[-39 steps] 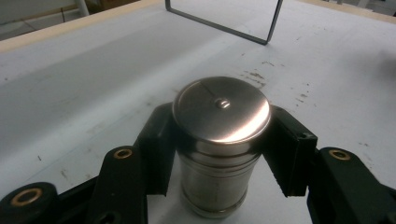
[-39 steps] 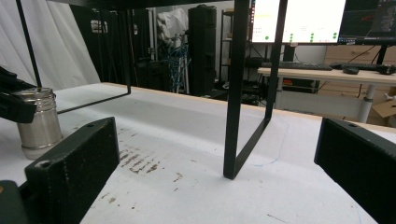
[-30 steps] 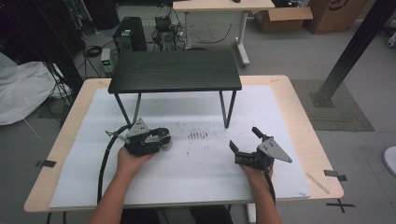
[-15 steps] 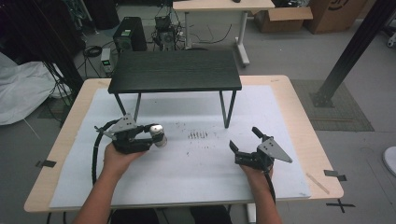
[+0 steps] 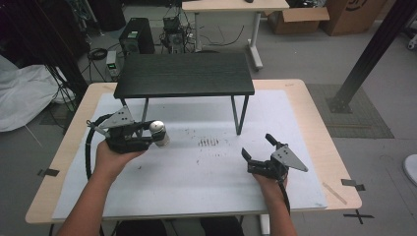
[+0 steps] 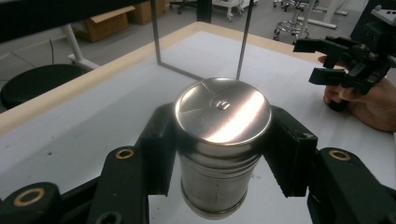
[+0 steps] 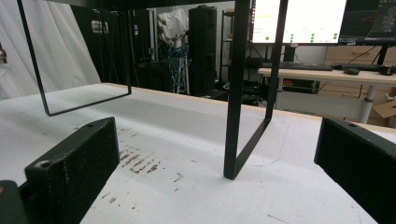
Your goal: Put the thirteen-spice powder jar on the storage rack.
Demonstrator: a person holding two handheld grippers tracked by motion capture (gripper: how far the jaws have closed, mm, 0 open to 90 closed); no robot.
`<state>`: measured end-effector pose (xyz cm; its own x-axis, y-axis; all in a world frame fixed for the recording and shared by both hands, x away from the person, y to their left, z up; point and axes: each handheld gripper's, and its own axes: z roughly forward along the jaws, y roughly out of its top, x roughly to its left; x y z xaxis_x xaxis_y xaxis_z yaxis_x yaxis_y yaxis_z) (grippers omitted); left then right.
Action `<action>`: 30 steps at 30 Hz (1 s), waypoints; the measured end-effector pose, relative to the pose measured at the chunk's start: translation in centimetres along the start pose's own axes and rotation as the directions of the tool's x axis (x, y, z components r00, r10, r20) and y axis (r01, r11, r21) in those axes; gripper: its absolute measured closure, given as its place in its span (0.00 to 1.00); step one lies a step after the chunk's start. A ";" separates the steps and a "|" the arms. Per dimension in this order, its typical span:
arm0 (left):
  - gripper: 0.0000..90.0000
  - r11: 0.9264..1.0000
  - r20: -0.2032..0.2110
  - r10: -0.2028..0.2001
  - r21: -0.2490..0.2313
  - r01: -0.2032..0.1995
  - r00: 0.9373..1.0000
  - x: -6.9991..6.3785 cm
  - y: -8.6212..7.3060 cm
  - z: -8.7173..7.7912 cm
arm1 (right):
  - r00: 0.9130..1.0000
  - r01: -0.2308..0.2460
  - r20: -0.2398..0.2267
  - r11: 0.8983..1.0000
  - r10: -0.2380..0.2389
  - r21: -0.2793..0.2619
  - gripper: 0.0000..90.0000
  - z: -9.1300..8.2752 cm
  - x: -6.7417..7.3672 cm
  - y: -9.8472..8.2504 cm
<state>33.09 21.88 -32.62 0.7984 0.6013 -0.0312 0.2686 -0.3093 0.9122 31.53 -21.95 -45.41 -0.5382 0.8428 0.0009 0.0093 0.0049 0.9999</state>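
High view: left gripper [image 5: 156, 133] has swung left toward the shelf's [image 5: 184, 74] near leg, can [image 5: 160, 133] lifted (likely bound for the shelf). Left gripper view: jaws clamp the can's sides. Right gripper view: right gripper [image 7: 210, 172] wide apart, idle.

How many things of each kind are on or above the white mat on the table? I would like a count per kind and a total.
Metal can: 1
Black shelf stand: 1
Handheld grippers: 2, left gripper, right gripper
Total: 4
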 end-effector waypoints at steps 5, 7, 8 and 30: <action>0.55 1.000 0.011 0.027 0.006 -0.027 1.000 -0.1 1.4 -0.6 | 1.000 0.001 0.000 1.000 -0.001 -0.002 0.00 0.0 0.0 0.0; 0.55 1.000 0.013 0.031 0.003 -0.031 0.999 -0.1 1.9 -0.8 | 1.000 -0.001 0.000 1.000 0.001 -0.001 0.00 0.0 0.0 0.0; 0.55 0.999 0.015 0.033 0.003 -0.034 0.999 0.0 2.2 -1.0 | 1.000 -0.003 0.000 1.000 0.003 0.001 0.00 0.0 0.0 0.0; 0.55 0.998 0.000 0.059 -0.037 -0.059 0.998 0.9 9.0 -2.5 | 1.000 -0.002 0.000 1.000 0.002 -0.002 0.00 0.0 0.0 0.0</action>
<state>34.87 21.53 -23.43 0.8129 0.5820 0.0224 0.2009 -0.3163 0.9271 31.53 -22.00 -45.42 -0.5381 0.8429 0.0030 0.0085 0.0018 1.0000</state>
